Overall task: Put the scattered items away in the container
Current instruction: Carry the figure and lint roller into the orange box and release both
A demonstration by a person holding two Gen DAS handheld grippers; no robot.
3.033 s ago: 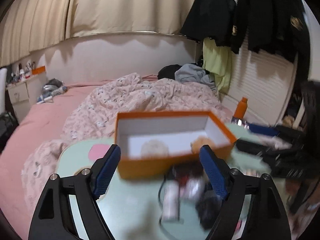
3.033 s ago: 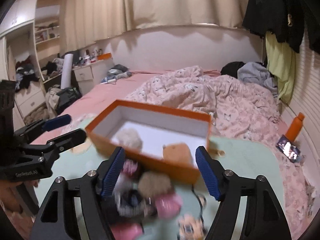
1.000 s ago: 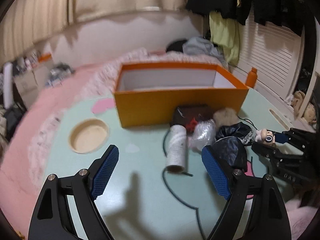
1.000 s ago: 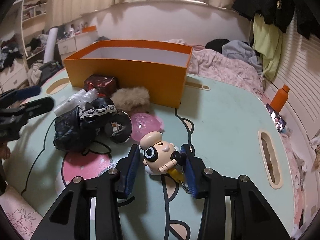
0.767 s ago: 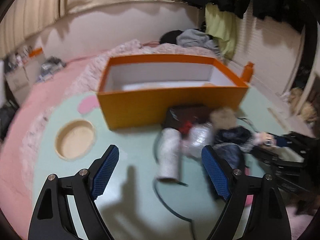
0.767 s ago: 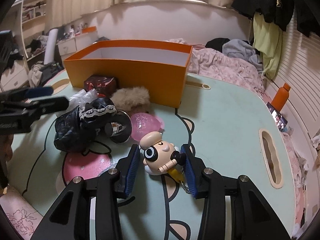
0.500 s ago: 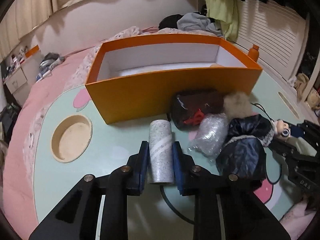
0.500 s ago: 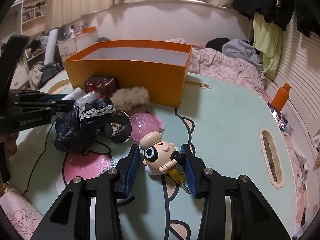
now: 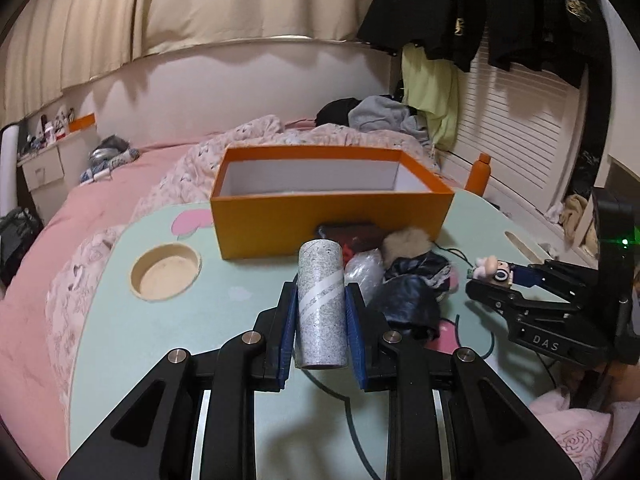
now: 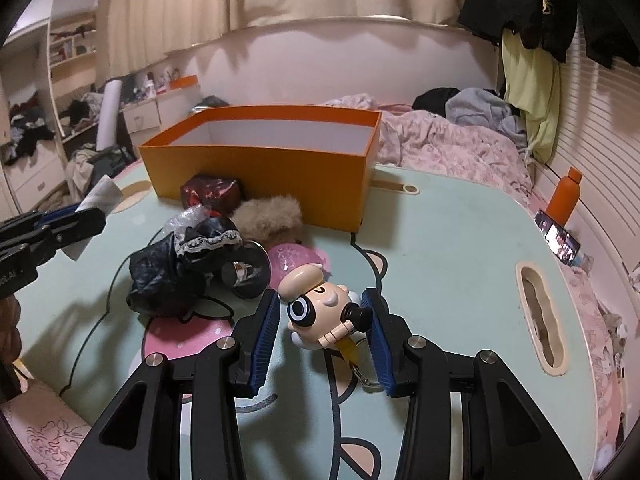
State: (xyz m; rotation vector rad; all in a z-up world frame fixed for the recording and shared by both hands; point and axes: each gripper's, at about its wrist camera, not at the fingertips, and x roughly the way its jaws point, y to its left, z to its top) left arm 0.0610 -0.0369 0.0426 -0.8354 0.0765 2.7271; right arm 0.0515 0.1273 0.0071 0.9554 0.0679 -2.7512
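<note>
a grey roll (image 9: 321, 303) is pinched lengthwise by the left hand-held gripper (image 9: 321, 312), clear of the counter (image 9: 168, 352), apparently so it can be carried over the wall of the box (image 9: 328, 216) straight ahead of it. a doll (image 10: 320, 312) is clamped by the right hand-held gripper (image 10: 322, 330) for the same trip, the box lying ahead and to its left, past the pile (image 10: 188, 256).

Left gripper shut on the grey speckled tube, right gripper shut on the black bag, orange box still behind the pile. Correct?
One error: the right gripper is shut on the cartoon figure keychain, not the black bag, per the right wrist view. Left gripper on the grey speckled tube and orange box behind the pile are right.
</note>
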